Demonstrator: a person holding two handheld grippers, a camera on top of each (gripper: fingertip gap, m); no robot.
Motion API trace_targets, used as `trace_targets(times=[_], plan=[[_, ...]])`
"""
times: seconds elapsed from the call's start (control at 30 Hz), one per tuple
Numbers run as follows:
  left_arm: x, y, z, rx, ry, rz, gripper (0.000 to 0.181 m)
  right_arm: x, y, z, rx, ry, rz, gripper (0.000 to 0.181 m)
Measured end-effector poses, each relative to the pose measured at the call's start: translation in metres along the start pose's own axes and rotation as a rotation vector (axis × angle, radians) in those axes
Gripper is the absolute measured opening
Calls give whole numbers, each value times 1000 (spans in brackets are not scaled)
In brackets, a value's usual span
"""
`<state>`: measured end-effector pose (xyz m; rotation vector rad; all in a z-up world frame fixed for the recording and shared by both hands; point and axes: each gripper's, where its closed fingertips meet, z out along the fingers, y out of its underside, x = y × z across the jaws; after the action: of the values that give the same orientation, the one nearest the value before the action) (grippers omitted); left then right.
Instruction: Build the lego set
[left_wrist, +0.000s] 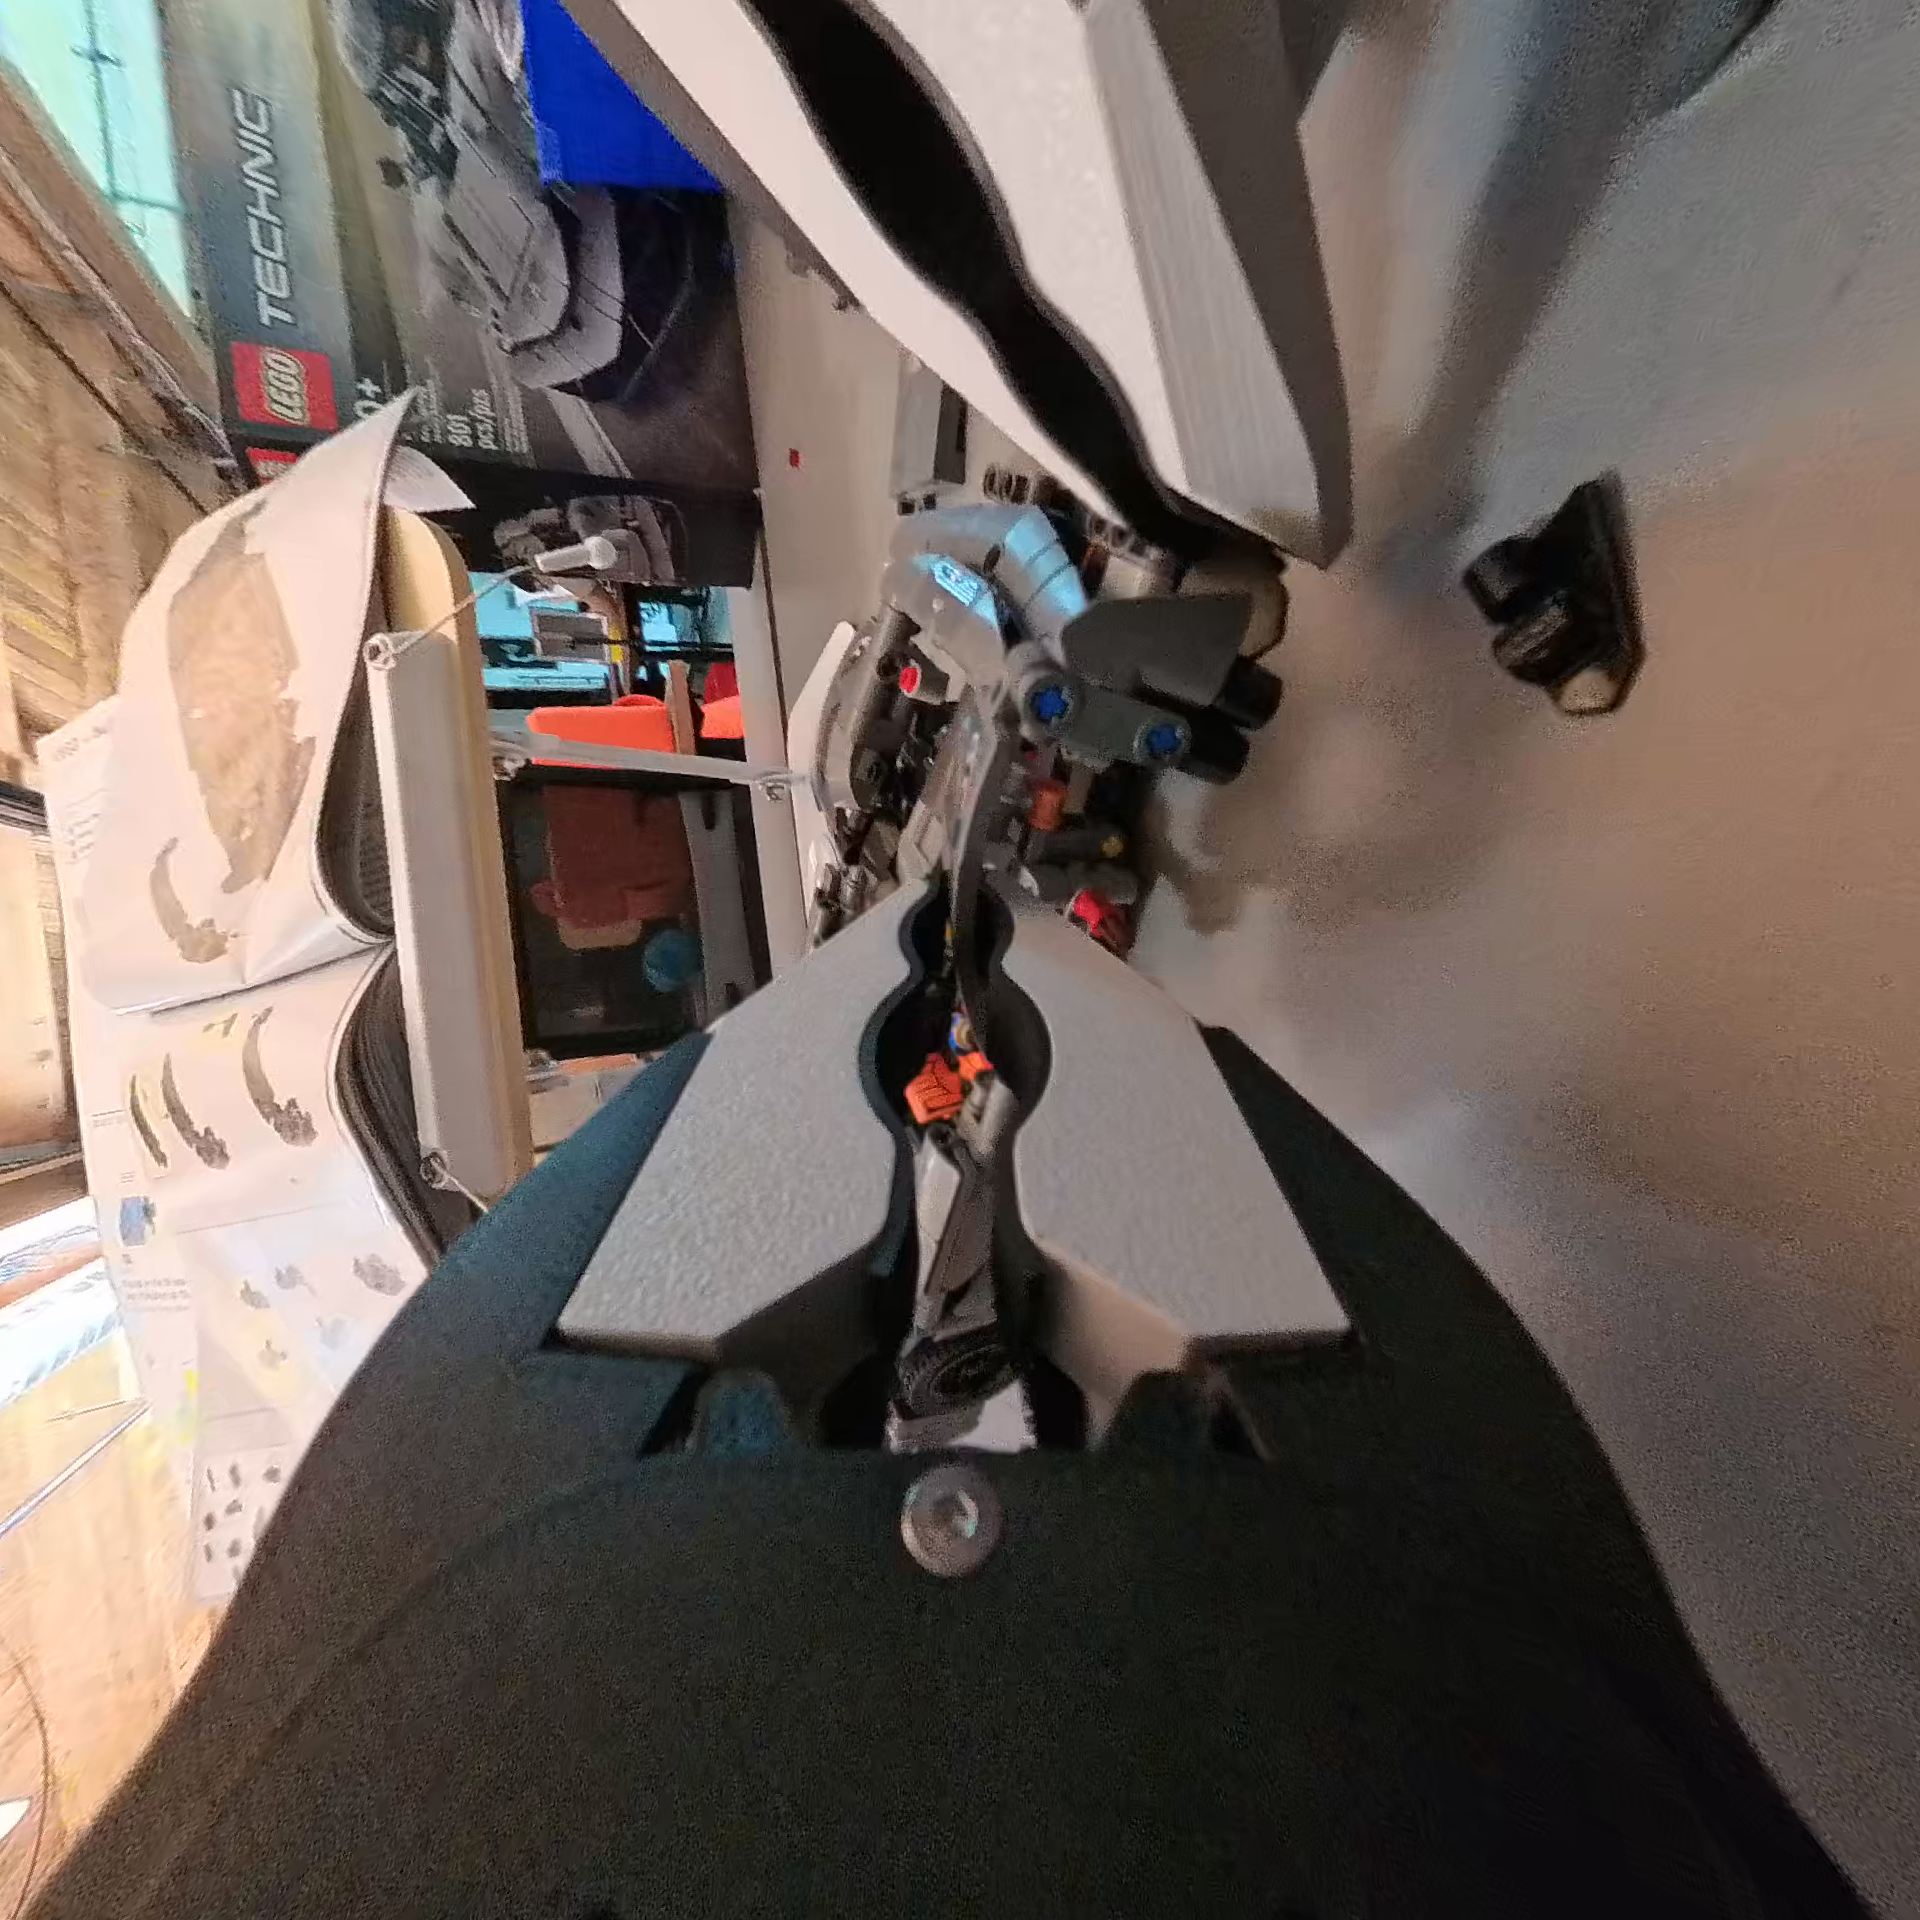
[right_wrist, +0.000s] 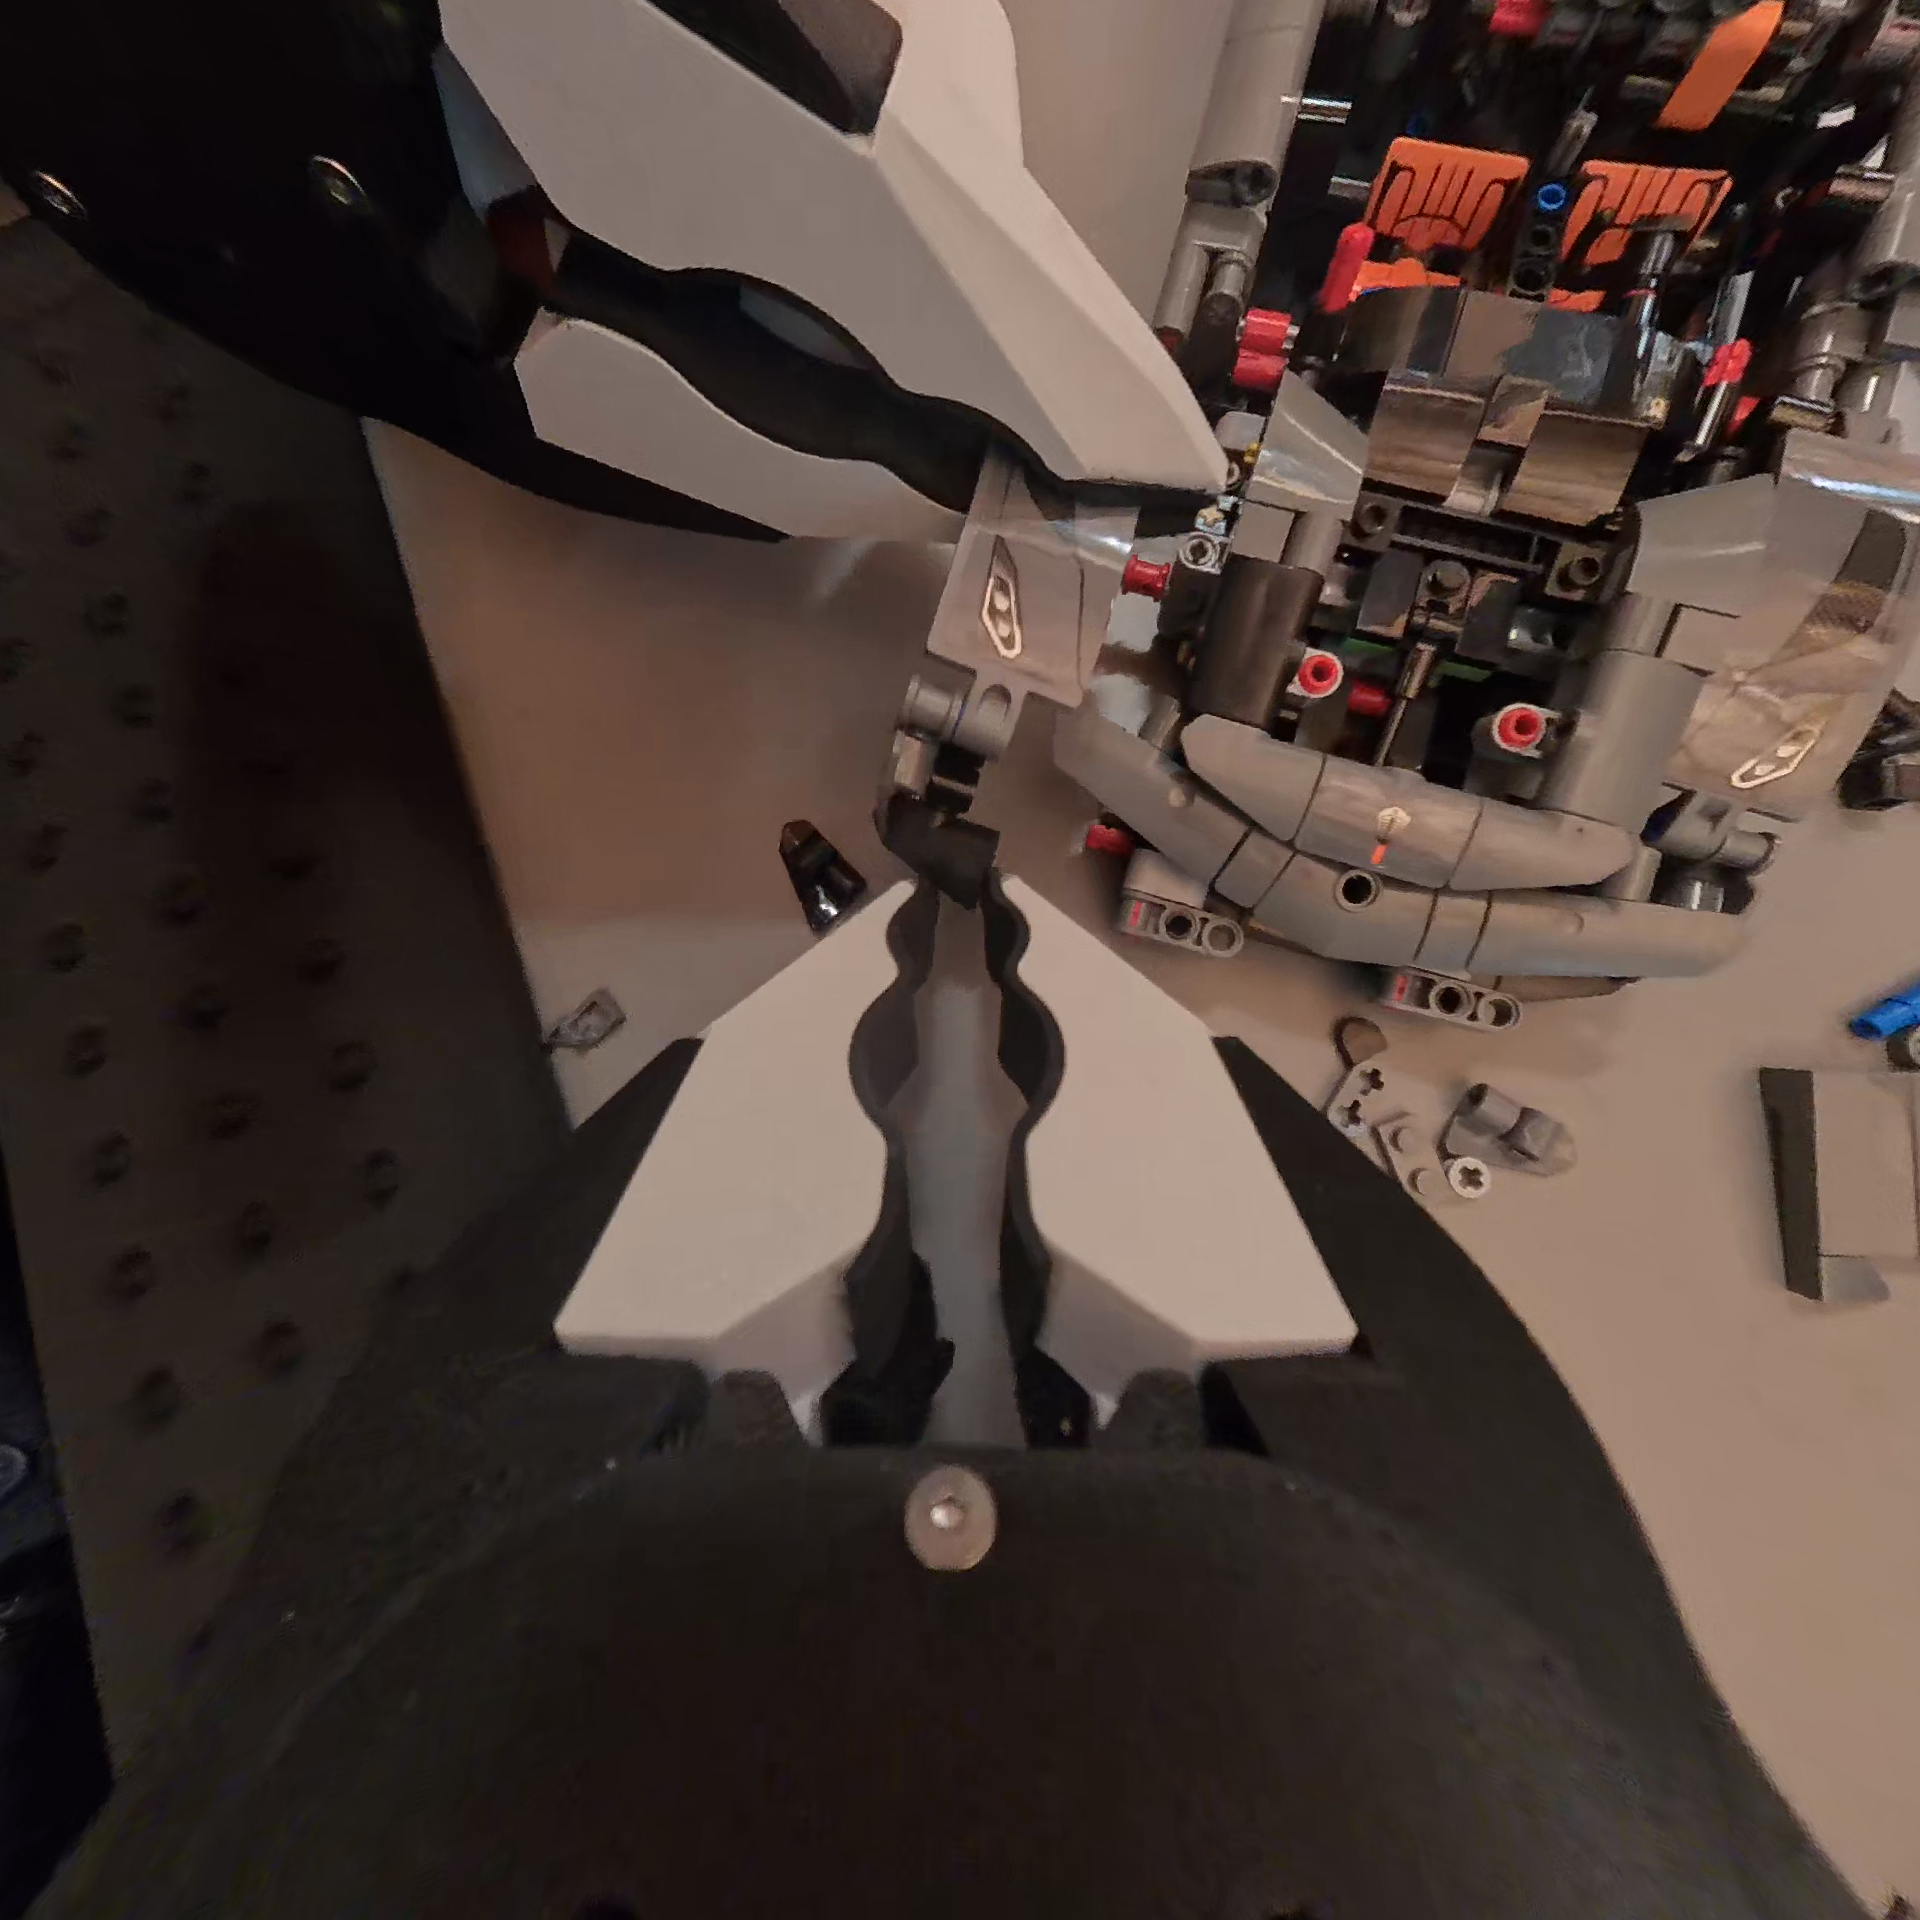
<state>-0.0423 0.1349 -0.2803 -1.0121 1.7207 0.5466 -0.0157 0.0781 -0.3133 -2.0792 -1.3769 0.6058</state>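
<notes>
Right wrist view shows the grey car model (right_wrist: 1455, 727) largely assembled at 1 o'clock, loose pieces (right_wrist: 1455, 1143) unplaced at 3 o'clock, the right gripper (right_wrist: 956, 894) pinching a black connector (right_wrist: 951, 857) under the fender panel (right_wrist: 1008, 613) clamped by the left gripper (right_wrist: 1039, 457).

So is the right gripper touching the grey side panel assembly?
Touching. The right wrist view shows the right gripper pinching the black piece at the bottom of the grey panel assembly.

Model car: (right_wrist: 1455, 727) grey, half built, nose toward the right wrist camera, red pins and orange seats showing.
Side panel: (right_wrist: 1008, 623) grey, upright at its corner.
Loose pieces: (right_wrist: 1455, 1143) scattered near the nose.
</notes>
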Motion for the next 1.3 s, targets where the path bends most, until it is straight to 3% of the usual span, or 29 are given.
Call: trace_targets(times=[0.3,0.43,0.7,0.83,1.1,1.3], plan=[[18,6,2,-17,42,73,8,5,6,9,-53,16,-13,4],[18,9,0,-27,76,53,34,5,6,9,-52,13,-6,1],[28,-5,-10,33,86,121,23,6,7,9,-50,8,-3,0],[24,-5,-7,23,51,135,0,5,8,8,-54,13,-12,4],[21,1,-3,-34,18,129,0,2,1,1,-22,46,-105,7],[16,-1,4,-52,-28,111,0,12,-1,-6,15,51,-40,6]])
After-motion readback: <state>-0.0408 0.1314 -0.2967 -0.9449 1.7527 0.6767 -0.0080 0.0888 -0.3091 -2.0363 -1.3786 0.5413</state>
